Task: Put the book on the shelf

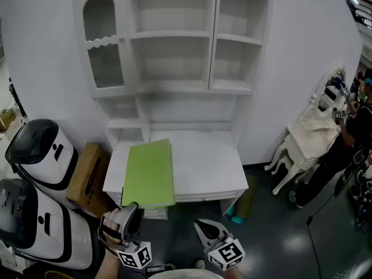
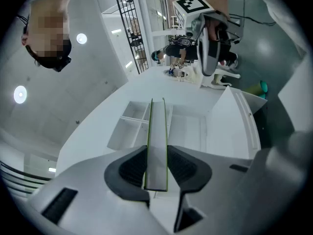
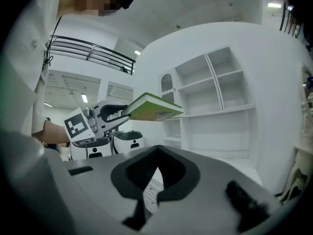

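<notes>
From the head view we see a plain green book (image 1: 149, 174) held flat over the white desk (image 1: 203, 156); the left gripper (image 1: 131, 207) covers its near edge. In the left gripper view the jaws clamp it, and only its page edge shows. In the right gripper view the right gripper (image 3: 158, 153) is closed and empty.

The book (image 1: 149, 174) is green, the shelf (image 1: 170, 34) white.

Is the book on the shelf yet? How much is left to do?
Not yet. Done: the left gripper is shut on the green book at its edge and holds it up. In hand: it is in the air before the white shelf. Left: set it in a compartment and let go. The right gripper is shut, holding nothing.
</notes>
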`<action>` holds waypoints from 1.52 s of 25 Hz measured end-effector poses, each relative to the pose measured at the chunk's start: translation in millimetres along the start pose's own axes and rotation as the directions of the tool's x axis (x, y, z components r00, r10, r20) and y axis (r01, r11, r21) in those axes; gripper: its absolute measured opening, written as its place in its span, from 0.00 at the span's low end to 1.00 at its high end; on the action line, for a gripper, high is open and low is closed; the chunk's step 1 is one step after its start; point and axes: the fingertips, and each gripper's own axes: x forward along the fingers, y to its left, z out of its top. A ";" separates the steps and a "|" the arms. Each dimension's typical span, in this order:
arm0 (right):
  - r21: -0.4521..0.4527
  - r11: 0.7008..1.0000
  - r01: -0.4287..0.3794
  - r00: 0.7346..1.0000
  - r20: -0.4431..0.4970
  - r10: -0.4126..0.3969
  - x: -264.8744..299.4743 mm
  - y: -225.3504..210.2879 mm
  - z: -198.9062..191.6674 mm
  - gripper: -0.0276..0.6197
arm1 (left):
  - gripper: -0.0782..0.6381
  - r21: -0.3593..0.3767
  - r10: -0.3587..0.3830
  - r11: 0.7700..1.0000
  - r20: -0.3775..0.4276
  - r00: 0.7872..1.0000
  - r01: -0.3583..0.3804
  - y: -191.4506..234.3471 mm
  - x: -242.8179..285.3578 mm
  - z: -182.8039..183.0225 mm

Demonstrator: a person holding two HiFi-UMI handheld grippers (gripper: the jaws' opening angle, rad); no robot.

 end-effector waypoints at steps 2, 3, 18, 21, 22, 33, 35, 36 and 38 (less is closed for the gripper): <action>0.000 1.000 0.003 1.000 -0.001 -0.003 -2.5 0.7 -0.3 0.06 | 0.30 0.002 -0.001 1.000 0.008 1.000 0.001 -1.0 0.7 3.5; -0.002 1.000 0.003 1.000 -0.001 -0.003 -3.6 0.8 -0.3 0.06 | 0.30 0.003 0.000 1.000 0.012 1.000 0.000 -1.2 1.3 5.1; 0.004 0.998 -0.056 0.998 0.018 0.056 -13.6 1.2 -1.4 0.06 | 0.30 0.020 0.012 1.000 0.007 1.000 -0.012 0.5 6.3 17.8; 0.011 0.999 -0.052 0.999 0.009 0.052 -18.4 -3.8 -4.0 0.06 | 0.30 0.025 0.011 1.000 0.006 1.000 -0.011 0.7 8.1 22.4; 0.011 0.999 -0.048 0.999 0.007 0.048 -20.7 -6.5 -5.0 0.06 | 0.30 0.027 0.012 1.000 0.006 1.000 -0.013 0.7 8.7 24.7; 0.016 1.000 -0.024 1.000 0.001 0.024 -49.9 -45.6 -18.6 0.06 | 0.30 0.050 0.027 0.998 0.006 1.000 -0.027 -4.9 29.6 58.1; 0.017 1.000 -0.019 1.000 -0.002 0.019 -58.0 -55.7 -21.4 0.06 | 0.30 0.055 0.030 0.998 0.002 1.000 -0.030 -6.0 34.3 65.4; 0.017 1.000 -0.018 1.000 -0.004 0.018 -62.0 -60.5 -22.1 0.06 | 0.30 0.057 0.031 0.998 0.000 1.000 -0.031 -6.8 36.2 69.1; 0.020 1.000 -0.013 1.000 -0.007 0.013 -69.6 -68.2 -23.0 0.06 | 0.30 0.060 0.030 0.998 -0.006 1.000 -0.030 -8.4 38.2 75.8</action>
